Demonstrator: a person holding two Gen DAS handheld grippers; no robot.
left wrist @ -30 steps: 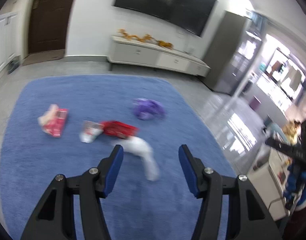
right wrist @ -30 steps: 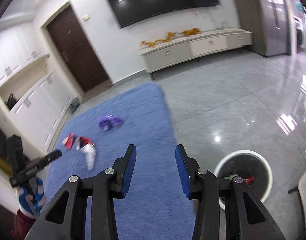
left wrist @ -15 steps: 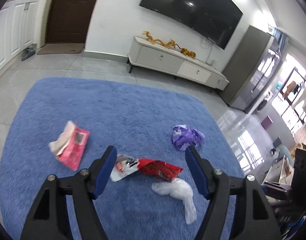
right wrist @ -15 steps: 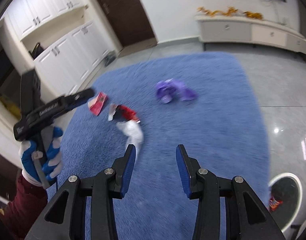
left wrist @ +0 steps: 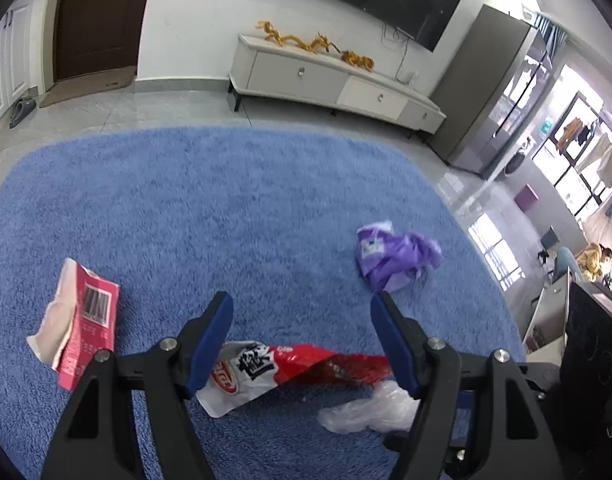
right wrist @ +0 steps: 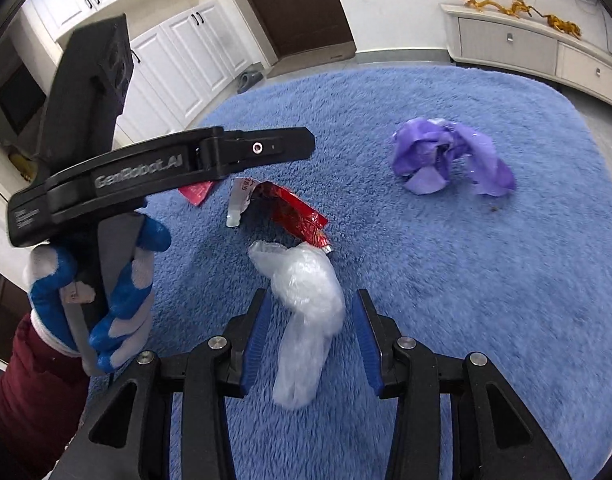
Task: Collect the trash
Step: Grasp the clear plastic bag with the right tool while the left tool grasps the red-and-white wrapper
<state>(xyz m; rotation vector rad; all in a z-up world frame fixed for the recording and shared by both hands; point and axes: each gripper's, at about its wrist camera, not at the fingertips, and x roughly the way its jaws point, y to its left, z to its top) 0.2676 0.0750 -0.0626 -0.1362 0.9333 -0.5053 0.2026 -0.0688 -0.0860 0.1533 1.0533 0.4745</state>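
The blue rug (right wrist: 486,280) carries all the trash; the right gripper (right wrist: 310,334), jaws apart, straddles the clear plastic bag (right wrist: 306,312), its long axis running along the fingers; the left gripper (left wrist: 301,338), also spread, hangs over the red wrapper (left wrist: 289,368), lying crosswise

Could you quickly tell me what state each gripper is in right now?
Left gripper: open, holding nothing.
Right gripper: open, fingers either side of the clear plastic bag.
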